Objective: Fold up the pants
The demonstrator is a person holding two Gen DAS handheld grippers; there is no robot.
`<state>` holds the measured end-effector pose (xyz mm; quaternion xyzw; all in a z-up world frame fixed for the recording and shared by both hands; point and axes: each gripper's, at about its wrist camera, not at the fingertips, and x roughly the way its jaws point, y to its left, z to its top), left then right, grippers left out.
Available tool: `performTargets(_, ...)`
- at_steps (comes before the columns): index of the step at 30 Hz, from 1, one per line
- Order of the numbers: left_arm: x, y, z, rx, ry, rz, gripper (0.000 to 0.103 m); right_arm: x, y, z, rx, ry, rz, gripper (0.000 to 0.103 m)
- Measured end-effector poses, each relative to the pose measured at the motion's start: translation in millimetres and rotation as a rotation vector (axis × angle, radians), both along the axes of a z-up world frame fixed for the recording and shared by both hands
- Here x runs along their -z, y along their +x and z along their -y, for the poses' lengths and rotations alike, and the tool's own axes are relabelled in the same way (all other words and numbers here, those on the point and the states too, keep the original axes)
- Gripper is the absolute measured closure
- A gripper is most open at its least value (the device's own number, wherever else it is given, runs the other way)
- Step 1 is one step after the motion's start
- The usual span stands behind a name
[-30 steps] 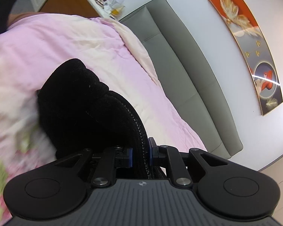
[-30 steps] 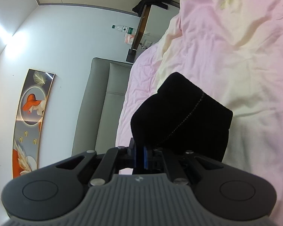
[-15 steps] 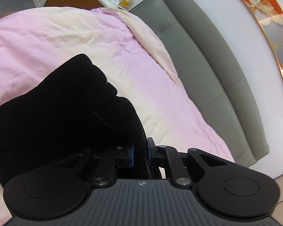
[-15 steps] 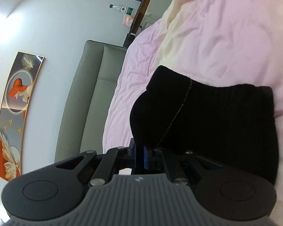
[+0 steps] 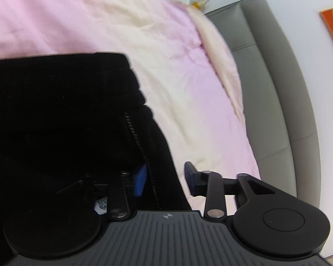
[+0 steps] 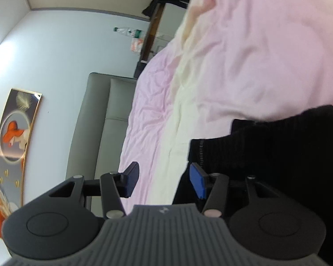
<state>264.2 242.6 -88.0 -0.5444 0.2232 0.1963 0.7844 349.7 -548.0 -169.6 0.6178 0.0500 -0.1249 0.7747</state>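
While both sets of jaws stand spread apart and hold nothing, we find the pants (image 5: pixel 62 119) lying on the bed (image 5: pixel 188 93), a black folded bundle between the two grippers. At the left gripper (image 5: pixel 164 180) the cloth fills the left half of its view and one seamed edge runs between the parted jaws, though neither pad presses it. At the right gripper (image 6: pixel 164 179) the pants (image 6: pixel 277 155) lie to the right, with the right-hand pad just at the cloth's edge and the gap over bare bedding. We judge the long axis to run from one gripper to the other, with neither arm clearly nearer. A headboard (image 5: pixel 277 102) bounds the far edge; open bedding remains beyond the bundle.
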Motion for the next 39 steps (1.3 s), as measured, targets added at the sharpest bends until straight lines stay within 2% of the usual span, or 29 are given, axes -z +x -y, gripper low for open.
performTargets(1, -9, -8, 7, -0.021, 0.05, 0.022, 0.045, -10, 5, -7, -0.044, -0.055, -0.001, 0.053)
performTargets(3, -32, -23, 23, -0.046, 0.162, 0.062, 0.027, -27, 19, -28, -0.165, -0.153, -0.02, 0.052)
performTargets(5, -50, -34, 41, -0.01, 0.251, 0.101, 0.018, -38, 36, -57, -0.325, -0.242, -0.052, 0.052)
performTargets(7, -59, -36, 64, 0.109, 0.299, 0.101, 0.018, -47, 47, -90, -0.481, -0.325, -0.057, 0.053)
performTargets(9, -58, -32, 94, 0.277, 0.341, 0.074, 0.018, -55, 56, -127, -0.652, -0.423, -0.036, 0.053)
performTargets(11, -52, -26, 127, 0.429, 0.387, 0.03, 0.018, -62, 68, -168, -0.927, -0.52, -0.017, 0.053)
performTargets(14, -41, -25, 172, 0.635, 0.473, -0.038, 0.019, -57, 68, -228, -1.243, -0.69, -0.089, 0.051)
performTargets(16, -33, -19, 196, 0.741, 0.521, -0.081, 0.021, -44, 66, -256, -1.327, -0.777, -0.147, 0.051)
performTargets(18, -27, -16, 210, 0.802, 0.533, -0.119, 0.022, -29, 74, -273, -1.321, -0.799, -0.216, 0.051)
performTargets(20, -19, -14, 217, 0.837, 0.489, -0.135, 0.022, -18, 82, -282, -1.284, -0.788, -0.233, 0.051)
performTargets(21, -16, -14, 218, 0.849, 0.467, -0.136, 0.022, -14, 85, -286, -1.237, -0.798, -0.22, 0.054)
performTargets(23, -15, -12, 221, 0.869, 0.45, -0.136, 0.022, -14, 84, -281, -1.07, -0.786, -0.139, 0.056)
performTargets(25, -13, -5, 226, 0.886, 0.46, -0.143, 0.022, -16, 77, -263, -0.843, -0.728, -0.04, 0.051)
performTargets(26, -14, -4, 230, 0.895, 0.468, -0.148, 0.022, -18, 75, -255, -0.801, -0.696, -0.02, 0.047)
performTargets(29, -11, 6, 241, 0.921, 0.481, -0.16, 0.022, -28, 72, -232, -0.761, -0.641, 0.003, 0.044)
performTargets(32, -8, 19, 249, 0.93, 0.466, -0.149, 0.022, -46, 62, -208, -0.688, -0.664, -0.033, 0.036)
performTargets(35, -1, 45, 258, 0.938, 0.49, -0.145, 0.021, -63, 50, -175, -0.587, -0.644, -0.085, 0.034)
performTargets(37, 6, 68, 261, 0.895, 0.555, -0.203, 0.022, -70, 38, -146, -0.516, -0.617, -0.12, 0.034)
performTargets(38, 10, 78, 260, 0.852, 0.559, -0.249, 0.033, -70, 31, -133, -0.485, -0.616, -0.139, 0.034)
performTargets(39, 12, 85, 256, 0.808, 0.511, -0.291, 0.036, -71, 20, -115, -0.448, -0.632, -0.168, 0.034)
